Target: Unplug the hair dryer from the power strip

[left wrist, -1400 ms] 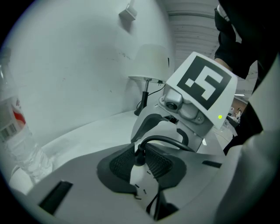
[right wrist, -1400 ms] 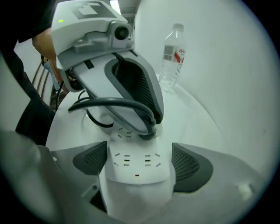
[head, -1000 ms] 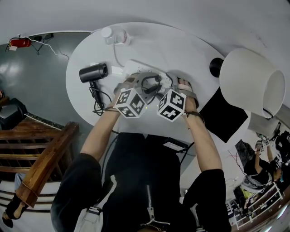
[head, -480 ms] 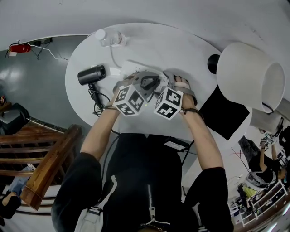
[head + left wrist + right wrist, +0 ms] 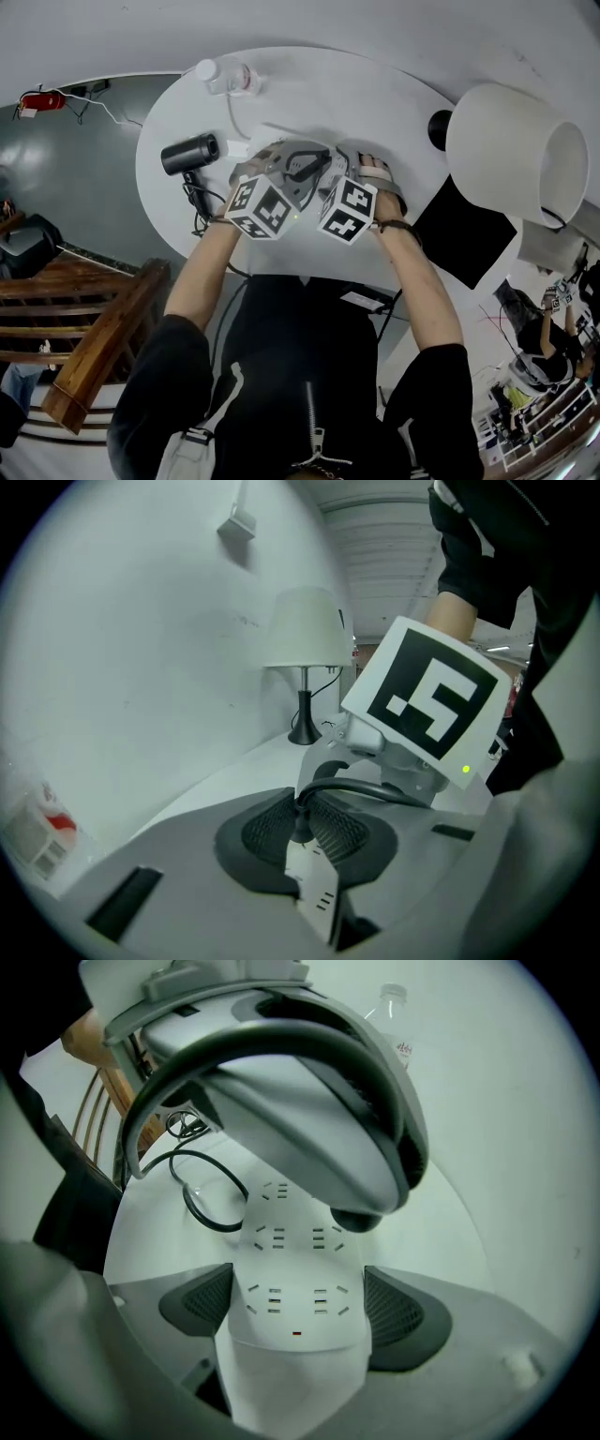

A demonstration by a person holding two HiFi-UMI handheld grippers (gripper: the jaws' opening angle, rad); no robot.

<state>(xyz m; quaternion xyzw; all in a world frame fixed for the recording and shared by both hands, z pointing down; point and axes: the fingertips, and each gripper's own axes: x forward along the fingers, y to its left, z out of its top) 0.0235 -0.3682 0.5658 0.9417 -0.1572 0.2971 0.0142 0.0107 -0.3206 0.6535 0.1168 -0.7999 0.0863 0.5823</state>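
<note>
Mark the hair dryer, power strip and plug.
hair dryer (image 5: 192, 153): head view, black barrel.
power strip (image 5: 295, 1283): right gripper view, white socket face.
plug (image 5: 300, 827): left gripper view, black body.

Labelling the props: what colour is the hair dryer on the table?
Black; the hair dryer shows best in the head view.

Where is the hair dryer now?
Head view: the hair dryer lies at the white table's left side, left of the power strip, with the water bottle beyond it.
</note>
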